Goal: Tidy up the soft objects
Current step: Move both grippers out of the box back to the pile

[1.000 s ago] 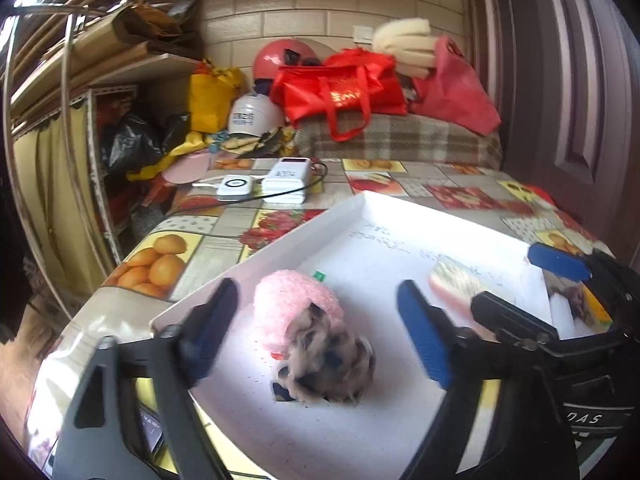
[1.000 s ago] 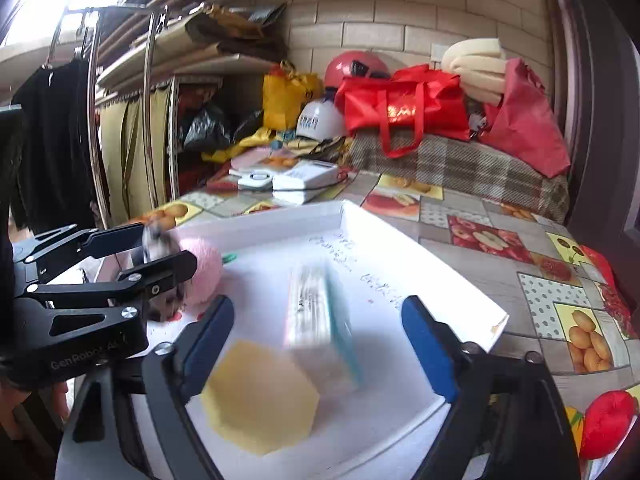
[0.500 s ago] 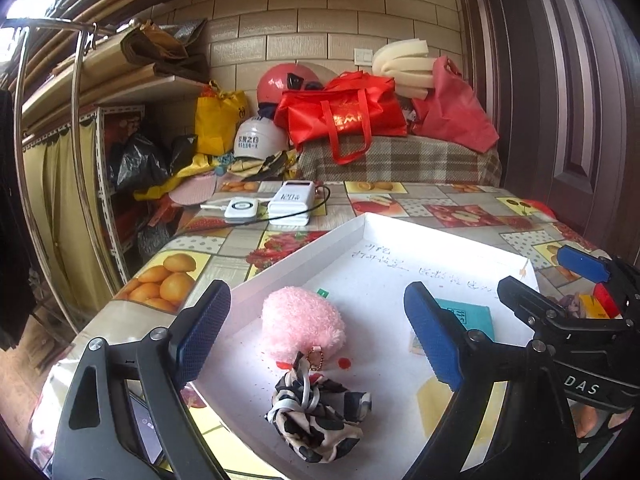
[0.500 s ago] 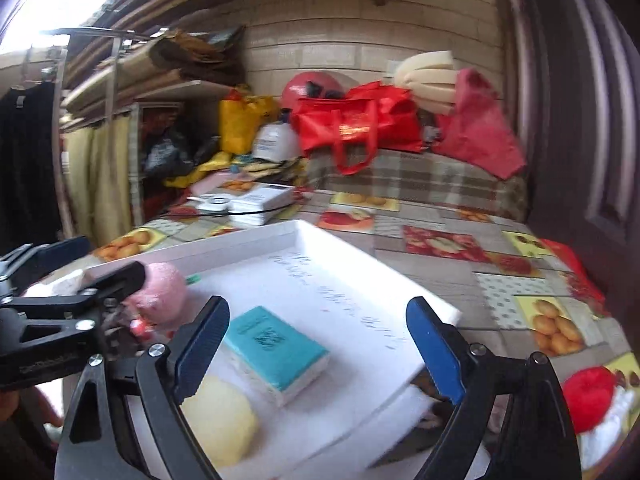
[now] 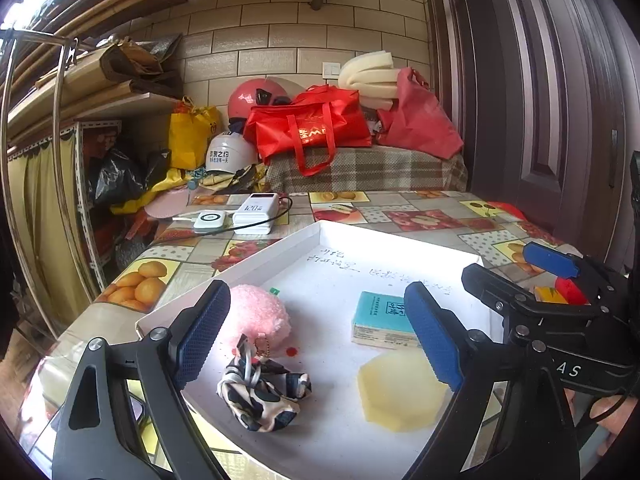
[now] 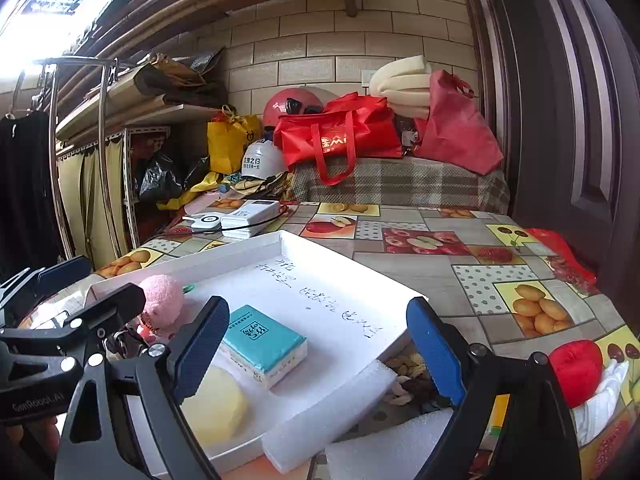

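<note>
Both grippers (image 5: 316,344) (image 6: 320,350) have withdrawn, empty, from the tray (image 5: 400,240)

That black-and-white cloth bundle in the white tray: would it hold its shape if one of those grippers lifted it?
Probably not. The black-and-white cloth bundle lies crumpled in loose folds on the white tray, so it would likely sag and drape. It looks thin and light. A small chain seems to link it to the pink pom-pom, which might drag along.

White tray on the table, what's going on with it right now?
Both grippers, left and right, hang open over the white tray, holding nothing. In it lie a pink pompom, a black-and-white fabric pouch, a teal tissue pack and a yellow sponge. Nothing is gripped.
</note>
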{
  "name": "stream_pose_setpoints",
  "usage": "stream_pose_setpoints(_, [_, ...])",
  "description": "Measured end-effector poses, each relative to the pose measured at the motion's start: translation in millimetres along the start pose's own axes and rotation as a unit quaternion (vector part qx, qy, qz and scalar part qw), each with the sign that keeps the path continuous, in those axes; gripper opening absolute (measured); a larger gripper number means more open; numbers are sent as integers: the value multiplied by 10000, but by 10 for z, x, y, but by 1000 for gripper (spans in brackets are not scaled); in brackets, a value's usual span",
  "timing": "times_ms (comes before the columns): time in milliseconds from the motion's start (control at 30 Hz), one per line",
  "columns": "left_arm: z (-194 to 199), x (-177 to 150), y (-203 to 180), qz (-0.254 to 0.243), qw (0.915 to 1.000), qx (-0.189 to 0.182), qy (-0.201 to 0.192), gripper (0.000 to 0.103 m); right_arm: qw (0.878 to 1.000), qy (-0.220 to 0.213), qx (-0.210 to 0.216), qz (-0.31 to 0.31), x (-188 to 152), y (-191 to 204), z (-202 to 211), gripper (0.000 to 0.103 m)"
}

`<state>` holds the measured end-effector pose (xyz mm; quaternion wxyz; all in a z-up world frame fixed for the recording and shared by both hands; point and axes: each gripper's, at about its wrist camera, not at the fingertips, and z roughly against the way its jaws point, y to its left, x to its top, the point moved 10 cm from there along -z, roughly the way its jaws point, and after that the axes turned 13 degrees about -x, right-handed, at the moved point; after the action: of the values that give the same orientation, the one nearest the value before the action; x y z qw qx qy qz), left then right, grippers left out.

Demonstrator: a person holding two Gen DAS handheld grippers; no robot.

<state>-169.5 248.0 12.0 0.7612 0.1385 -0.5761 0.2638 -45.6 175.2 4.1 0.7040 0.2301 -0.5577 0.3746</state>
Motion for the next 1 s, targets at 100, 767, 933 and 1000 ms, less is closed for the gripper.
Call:
stream_pose_setpoints(100, [24, -4, -24, 54, 10000, -65, -30, 89, 10000, -27, 12, -58, -4, -20, 20, 94])
stream_pose_setpoints(767, [-32, -130, -1153, -303, 9780, -1984, 570, 89, 9953, 502, -304, -774, -331, -1852, 394, 103])
stream_pose_setpoints(933, [-180, -379, -1765, -805, 9457, -2835, 1372, 89, 9871, 646, -757, -1251, -425, -2466, 446, 103])
stream_pose_setpoints(1000, [-275, -506, -2007, -1013, 9300, -3074, 1742, 89, 9814, 791, -759, -1579, -489, -2620, 432, 103])
